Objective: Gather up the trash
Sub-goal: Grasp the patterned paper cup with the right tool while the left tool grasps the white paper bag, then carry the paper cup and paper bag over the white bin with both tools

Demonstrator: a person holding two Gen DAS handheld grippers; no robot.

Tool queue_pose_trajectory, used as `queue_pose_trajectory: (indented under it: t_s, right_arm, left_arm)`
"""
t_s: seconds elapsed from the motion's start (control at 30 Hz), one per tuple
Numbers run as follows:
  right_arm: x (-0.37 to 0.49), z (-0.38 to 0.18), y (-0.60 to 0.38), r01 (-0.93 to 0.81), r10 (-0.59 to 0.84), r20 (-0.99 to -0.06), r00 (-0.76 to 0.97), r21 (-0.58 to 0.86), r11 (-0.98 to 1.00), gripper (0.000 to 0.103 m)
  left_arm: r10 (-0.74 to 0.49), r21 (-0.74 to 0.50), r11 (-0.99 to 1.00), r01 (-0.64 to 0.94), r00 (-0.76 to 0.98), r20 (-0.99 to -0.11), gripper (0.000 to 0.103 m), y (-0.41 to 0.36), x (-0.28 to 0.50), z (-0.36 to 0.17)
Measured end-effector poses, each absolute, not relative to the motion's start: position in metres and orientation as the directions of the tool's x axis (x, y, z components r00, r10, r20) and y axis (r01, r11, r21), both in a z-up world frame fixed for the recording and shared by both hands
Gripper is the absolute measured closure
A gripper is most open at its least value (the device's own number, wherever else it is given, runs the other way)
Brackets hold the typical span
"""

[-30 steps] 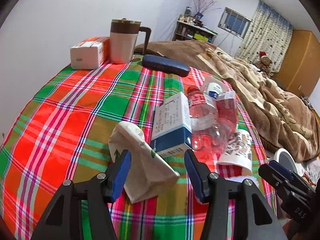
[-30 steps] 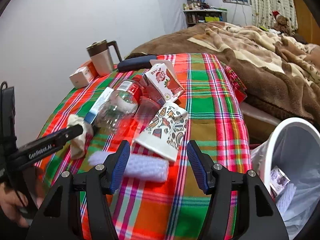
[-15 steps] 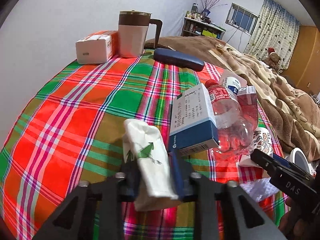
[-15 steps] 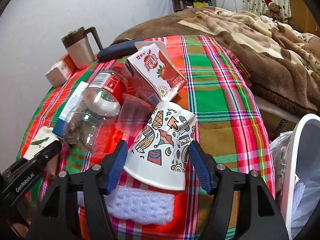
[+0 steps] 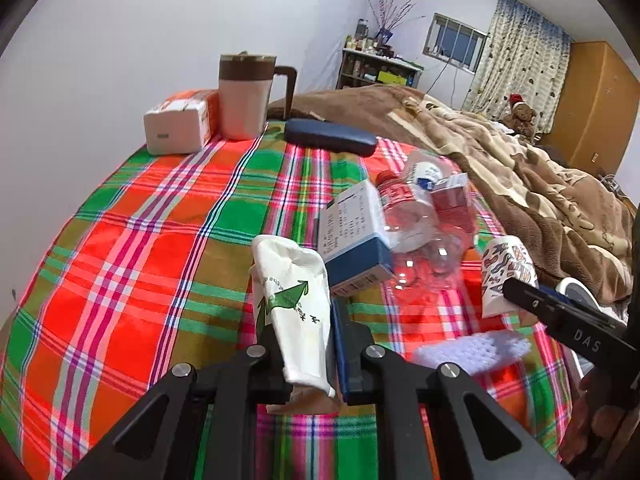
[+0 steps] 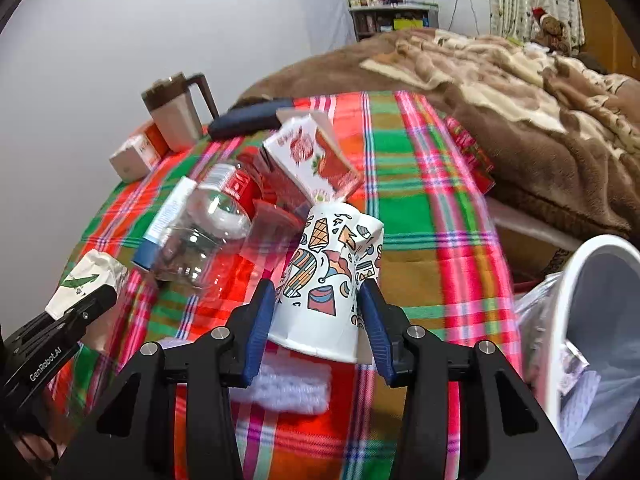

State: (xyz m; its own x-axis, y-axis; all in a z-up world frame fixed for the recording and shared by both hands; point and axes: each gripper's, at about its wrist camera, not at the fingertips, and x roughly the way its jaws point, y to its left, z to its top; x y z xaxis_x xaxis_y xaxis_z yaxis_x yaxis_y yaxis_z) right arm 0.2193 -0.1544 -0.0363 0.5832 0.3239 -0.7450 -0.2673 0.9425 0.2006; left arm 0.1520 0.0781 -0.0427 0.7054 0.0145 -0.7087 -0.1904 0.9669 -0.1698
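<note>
A crushed white paper cup with a green arrow print [image 5: 292, 292] is pinched between the pads of my left gripper [image 5: 302, 332], which is shut on it just above the plaid tablecloth [image 5: 160, 248]. In the right wrist view a patterned paper cup [image 6: 328, 276] stands mouth-down between the blue pads of my right gripper [image 6: 318, 304]. Its jaws are closing and both pads press the cup's dented sides. Other trash lies just behind: a clear plastic bottle [image 6: 208, 216], a blue and white box [image 5: 352, 236], a red strawberry carton [image 6: 316, 160], a clear plastic cup [image 6: 272, 228] and white foam wrap [image 6: 292, 388].
A white bin with a plastic liner [image 6: 576, 280] stands off the table's right edge, paper inside it. At the table's far end are a lidded mug [image 5: 246, 96], a tissue box [image 5: 180, 124] and a dark blue case [image 5: 330, 142]. A bed with a brown blanket [image 5: 540, 184] lies beyond.
My left gripper has shut on the white crushed cup, which now stands more upright. My right gripper moved forward around the patterned cup and its jaws came in onto its sides.
</note>
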Motion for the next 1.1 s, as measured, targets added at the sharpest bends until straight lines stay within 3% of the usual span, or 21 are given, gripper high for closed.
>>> queue_pose_trajectory:
  t_s: [0.57, 1.1]
  right_arm:
    - [0.152, 0.005, -0.210, -0.253, 0.318, -0.660, 0.681, 0.196, 0.948, 0.058]
    - [0.129, 0.005, -0.266, -0.146, 0.242, -0.645, 0.724, 0.200, 0.969, 0.058]
  left_arm:
    - [-0.124, -0.178, 0.984, 0.008, 0.751, -0.648, 0.087, -0.002, 0.110, 0.000]
    - [-0.248, -0.183, 0.969, 0.168, 0.712, -0.657, 0.087, -0.076, 0.114, 0.000]
